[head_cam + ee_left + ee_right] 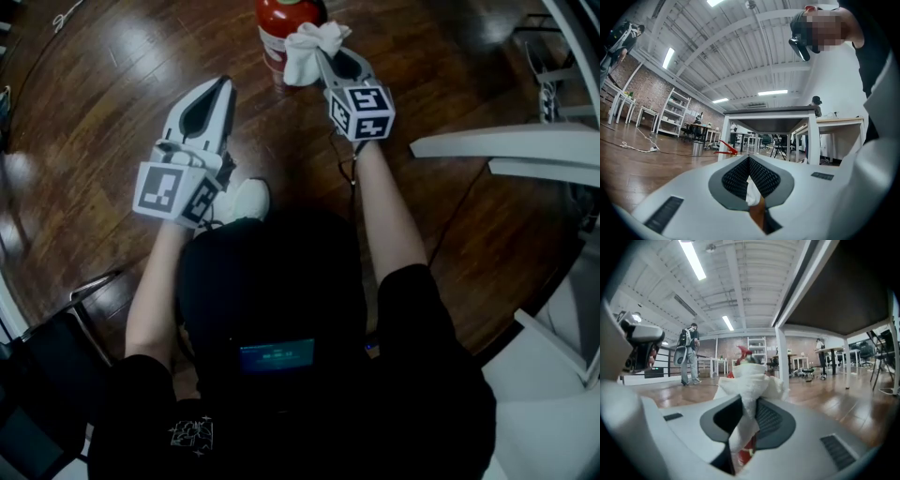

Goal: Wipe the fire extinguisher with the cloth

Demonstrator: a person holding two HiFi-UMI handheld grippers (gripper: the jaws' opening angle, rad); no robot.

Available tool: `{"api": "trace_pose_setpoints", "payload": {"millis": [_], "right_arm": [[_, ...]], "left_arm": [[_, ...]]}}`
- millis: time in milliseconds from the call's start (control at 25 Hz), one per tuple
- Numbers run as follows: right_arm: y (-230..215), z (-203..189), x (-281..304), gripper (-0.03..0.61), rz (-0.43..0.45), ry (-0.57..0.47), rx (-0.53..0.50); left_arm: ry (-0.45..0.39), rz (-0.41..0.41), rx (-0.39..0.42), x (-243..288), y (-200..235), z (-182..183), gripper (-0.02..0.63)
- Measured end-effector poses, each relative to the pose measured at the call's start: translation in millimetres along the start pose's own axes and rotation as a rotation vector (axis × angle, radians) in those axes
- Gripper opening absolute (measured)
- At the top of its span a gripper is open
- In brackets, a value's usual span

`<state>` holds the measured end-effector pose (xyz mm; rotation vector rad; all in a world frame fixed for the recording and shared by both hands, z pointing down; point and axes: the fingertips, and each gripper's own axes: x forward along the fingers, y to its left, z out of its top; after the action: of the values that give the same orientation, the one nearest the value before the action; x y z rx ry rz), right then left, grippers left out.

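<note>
Clamping the cloth (309, 45) in the right hand-held gripper (325, 54), bunched past its tips as a wiping pad, fire extinguisher (281, 19) just ahead, probably touching. Holding the left hand-held gripper (225, 86) pinched together, empty, alongside, out of the way.

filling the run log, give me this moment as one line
right gripper: shut on white cloth | white cloth: by red fire extinguisher, contact unclear | left gripper: shut, empty

Red fire extinguisher (284, 15), white cloth (307, 52), brown wood-grain floor (103, 89)
</note>
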<state>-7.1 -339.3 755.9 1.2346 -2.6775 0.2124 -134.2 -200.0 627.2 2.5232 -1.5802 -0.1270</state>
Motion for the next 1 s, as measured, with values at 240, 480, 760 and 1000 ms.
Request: {"api": "trace_pose_setpoints", "payload": {"millis": [240, 480, 760, 1000], "right_arm": [[-7.2, 97.9, -34.7, 0.095, -0.02, -0.207, -0.045], [-4.3, 143.6, -54.1, 0.095, -0.019, -0.306, -0.121], [-24.3, 134.9, -5.6, 0.095, -0.028, -0.268, -0.068], [-56.2, 77.1, 10.0, 0.093, -0.093, -0.189, 0.054]], "left_arm": [[0.0, 0.004, 0.004, 1.0, -3.0, 0.9, 0.002], [0.006, 0.0, 0.006, -0.3, -7.1, -1.2, 0.002], [0.004, 0.01, 0.005, -5.3, -0.2, -1.5, 0.002], [0.006, 0.009, -0.001, -4.8, 3.8, -2.0, 0.002]]}}
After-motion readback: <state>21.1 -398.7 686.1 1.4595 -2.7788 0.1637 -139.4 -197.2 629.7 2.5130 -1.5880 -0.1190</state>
